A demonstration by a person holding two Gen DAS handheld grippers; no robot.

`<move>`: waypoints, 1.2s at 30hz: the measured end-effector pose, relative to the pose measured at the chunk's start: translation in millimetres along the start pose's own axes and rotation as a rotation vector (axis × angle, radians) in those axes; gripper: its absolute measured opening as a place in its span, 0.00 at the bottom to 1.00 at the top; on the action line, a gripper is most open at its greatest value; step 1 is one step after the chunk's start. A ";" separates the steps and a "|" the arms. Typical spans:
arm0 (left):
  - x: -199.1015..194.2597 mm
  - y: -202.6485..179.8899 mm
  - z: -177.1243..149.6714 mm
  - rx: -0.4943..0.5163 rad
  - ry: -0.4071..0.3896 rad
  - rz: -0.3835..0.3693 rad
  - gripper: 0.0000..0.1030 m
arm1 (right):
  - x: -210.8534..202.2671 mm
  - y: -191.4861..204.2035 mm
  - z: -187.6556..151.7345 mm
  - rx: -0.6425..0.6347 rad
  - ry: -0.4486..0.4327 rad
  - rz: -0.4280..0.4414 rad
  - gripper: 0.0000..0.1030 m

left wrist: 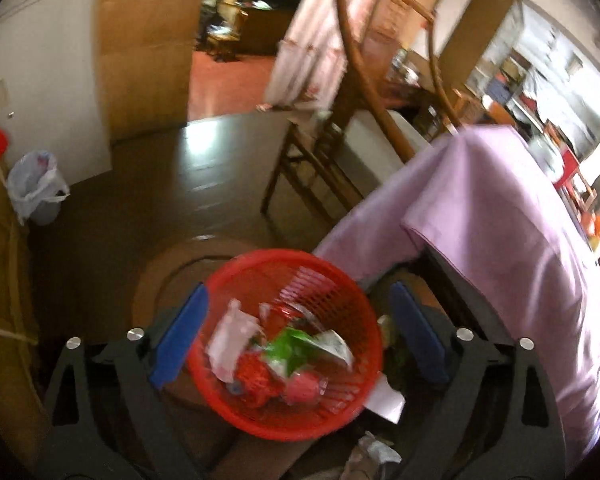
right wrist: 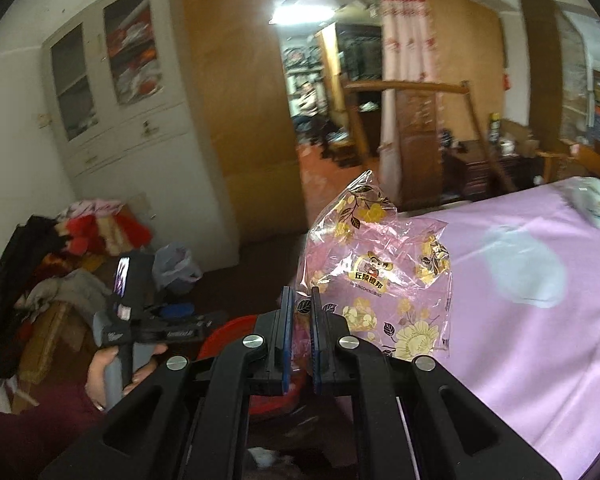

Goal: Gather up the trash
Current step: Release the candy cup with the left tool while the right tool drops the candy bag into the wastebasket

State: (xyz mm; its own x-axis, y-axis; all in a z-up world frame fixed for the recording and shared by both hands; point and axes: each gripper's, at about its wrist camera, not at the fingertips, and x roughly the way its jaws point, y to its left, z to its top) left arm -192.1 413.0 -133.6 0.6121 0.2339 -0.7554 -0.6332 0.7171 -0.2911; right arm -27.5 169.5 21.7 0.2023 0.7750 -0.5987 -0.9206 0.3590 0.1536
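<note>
- The left gripper (left wrist: 298,334) is spread wide above a red mesh basket (left wrist: 288,340); crumpled wrappers (left wrist: 288,354) inside are motion-blurred, so few can be identified.
- The right gripper (right wrist: 300,304) pinches the lower corner of a clear flower-printed bag (right wrist: 384,272), held up beside the lilac tablecloth (right wrist: 520,320); the pinched edge is partly hidden between the blue pads (right wrist: 287,320).
- In the right wrist view the basket shows only as red slivers behind the gripper's linkage.

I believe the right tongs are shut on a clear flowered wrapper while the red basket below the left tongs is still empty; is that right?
Not quite: the red basket is not empty. The left wrist view shows crumpled wrappers and packets in it. The rest holds: the right tongs are shut on the clear flowered wrapper, and the left tongs hang open above the basket.
</note>
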 end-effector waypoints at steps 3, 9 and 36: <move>-10.0 28.2 3.8 -0.057 -0.042 0.064 0.90 | 24.4 19.0 -1.5 -0.019 0.042 0.055 0.08; -14.6 70.1 8.7 -0.141 -0.061 0.126 0.90 | 82.9 63.6 -9.2 -0.062 0.158 0.164 0.08; 0.1 79.9 7.6 -0.122 -0.020 0.231 0.90 | 175.7 71.5 -49.5 0.001 0.361 0.269 0.33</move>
State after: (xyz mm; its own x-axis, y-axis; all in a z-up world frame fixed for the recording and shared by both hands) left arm -239.0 475.3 -152.5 0.4532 0.3961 -0.7986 -0.8089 0.5591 -0.1818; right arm -74.3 305.6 -111.4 -0.1738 0.6101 -0.7730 -0.9240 0.1704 0.3422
